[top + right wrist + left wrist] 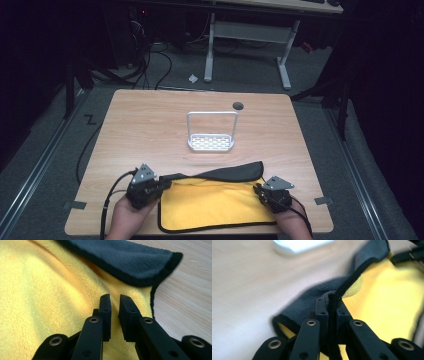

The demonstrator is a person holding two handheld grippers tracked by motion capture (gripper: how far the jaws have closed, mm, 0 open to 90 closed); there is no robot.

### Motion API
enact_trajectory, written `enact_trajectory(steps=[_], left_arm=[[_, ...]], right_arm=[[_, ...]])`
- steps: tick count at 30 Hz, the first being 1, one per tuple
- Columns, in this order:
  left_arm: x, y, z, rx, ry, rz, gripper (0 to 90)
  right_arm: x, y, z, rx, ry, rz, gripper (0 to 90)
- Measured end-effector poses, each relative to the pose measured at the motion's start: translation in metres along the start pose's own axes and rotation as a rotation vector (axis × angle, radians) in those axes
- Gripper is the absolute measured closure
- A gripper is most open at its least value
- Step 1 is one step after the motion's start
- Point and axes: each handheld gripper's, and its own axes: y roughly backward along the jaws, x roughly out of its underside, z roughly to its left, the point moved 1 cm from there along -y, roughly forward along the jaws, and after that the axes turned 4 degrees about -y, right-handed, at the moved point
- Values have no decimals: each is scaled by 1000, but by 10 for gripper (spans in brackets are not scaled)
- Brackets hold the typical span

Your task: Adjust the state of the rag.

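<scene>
1. The cloth (210, 205) lies at the near edge of the table (150, 120), about in the middle. Its yellow face is up, and the far part is already folded toward you, so a dark strip (235, 171) shows along the far side of the cloth.
2. Your left gripper (165, 184) is at the left end of this strip. Its jaws are pressed together on the black hem (333, 305), so this corner is pinched firmly.
3. Your right gripper (258, 191) is over the yellow part near the right edge of the cloth, just below the right end of the strip. Its jaws stand almost together with a thin gap, and nothing is between them.
4. I think the step in hand is folding the cloth. To do it well, first take the right corner of the strip too: spread the right jaws, slide them over the black hem (160, 270), then close.
5. Lift both corners together and keep the edge between them tight, otherwise the middle may sag and wrinkle.
6. Bring the edge toward the near edge of the table and lay it evenly on the near hem of the cloth.
7. The white rack (211, 142) stands farther back at the middle of the table, well apart from the cloth, so it should not disturb you.
</scene>
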Motion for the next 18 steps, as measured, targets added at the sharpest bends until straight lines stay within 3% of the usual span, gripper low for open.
enact_trajectory(steps=[4, 8, 10, 13, 15, 18], left_arm=[[-14, -23, 39, -63, 69, 29, 830], [-19, -54, 71, -65, 156, 70, 782], [-20, -65, 78, -67, 185, 83, 738], [-22, -73, 86, -96, 236, 91, 595], [-23, -68, 87, -97, 259, 70, 522], [-22, -54, 81, -113, 243, 39, 462]], right_arm=[[1, 1, 1, -7, 6, -2, 809], [2, 1, 1, -9, 8, -6, 807], [2, 1, 0, -12, 2, -6, 807], [2, 1, 0, -12, 1, -8, 806], [3, 2, 0, -12, 0, -9, 804], [4, 2, 0, -13, -3, -10, 802]])
